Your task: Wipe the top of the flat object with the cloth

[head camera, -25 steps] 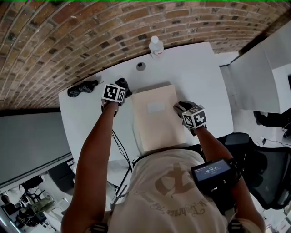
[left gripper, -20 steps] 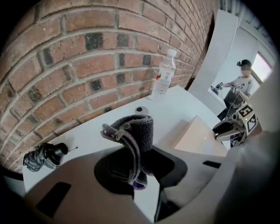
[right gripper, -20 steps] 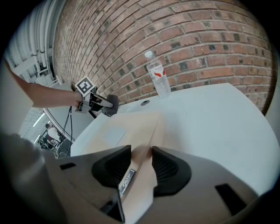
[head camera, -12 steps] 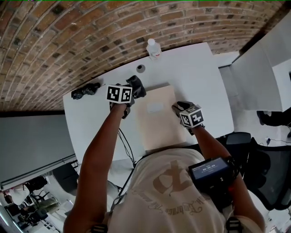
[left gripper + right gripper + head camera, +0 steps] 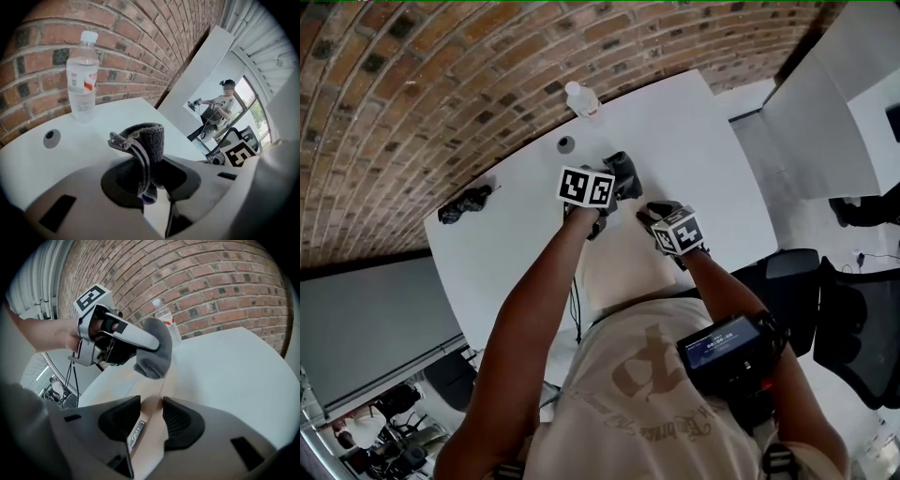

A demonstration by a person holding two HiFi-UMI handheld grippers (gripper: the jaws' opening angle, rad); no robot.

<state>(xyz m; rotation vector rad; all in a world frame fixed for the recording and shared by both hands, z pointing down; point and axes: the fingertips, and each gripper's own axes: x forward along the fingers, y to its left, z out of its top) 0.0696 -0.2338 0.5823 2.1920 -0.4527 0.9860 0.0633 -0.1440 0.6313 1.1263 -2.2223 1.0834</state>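
A flat beige object (image 5: 619,261) lies on the white table (image 5: 506,244), mostly hidden by my arms in the head view. A dark grey cloth (image 5: 624,174) sticks out of my left gripper (image 5: 614,184), which is shut on it and hovers over the object's far end. In the left gripper view the cloth (image 5: 146,140) stands folded between the jaws of the left gripper (image 5: 145,180). My right gripper (image 5: 151,405) has the near edge of the flat object (image 5: 125,386) pinched between its pads. Just ahead of it hangs the cloth (image 5: 154,356).
A clear water bottle (image 5: 581,98) stands at the table's far edge by the brick wall, with a small round grey thing (image 5: 566,144) near it. A dark bundle (image 5: 465,202) lies at the table's left end. A black cable (image 5: 575,302) hangs off the near edge.
My left gripper has carried the cloth from the flat object's left side rightwards to above its far end. My right gripper has kept its hold on the edge.
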